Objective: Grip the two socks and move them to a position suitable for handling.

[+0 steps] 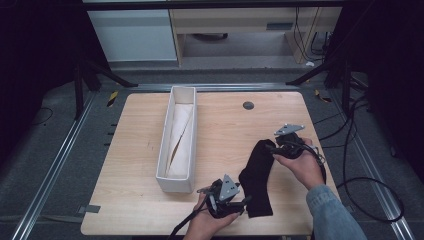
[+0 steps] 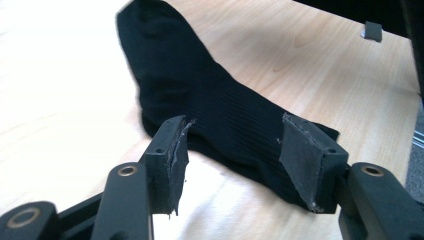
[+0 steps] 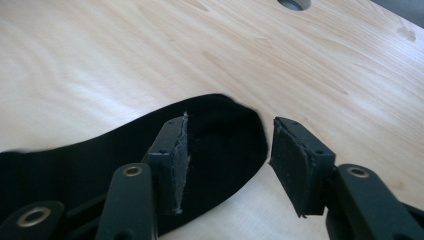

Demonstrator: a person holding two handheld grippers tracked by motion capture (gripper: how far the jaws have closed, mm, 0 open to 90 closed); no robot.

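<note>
A black sock [image 1: 256, 177] lies flat on the wooden table [image 1: 225, 125], running from near the front edge up toward the right. My left gripper [image 1: 243, 202] sits at the sock's near end, open, its jaws straddling the ribbed cuff [image 2: 240, 135] just above the cloth. My right gripper [image 1: 269, 148] is at the far end, open, one pad over the toe [image 3: 225, 145] and the other past its edge. Neither holds the sock.
A long white box [image 1: 178, 140] with pale folded cloth inside stands left of centre, running front to back. A dark round hole [image 1: 248, 105] marks the table's far side. Cables trail off the right edge.
</note>
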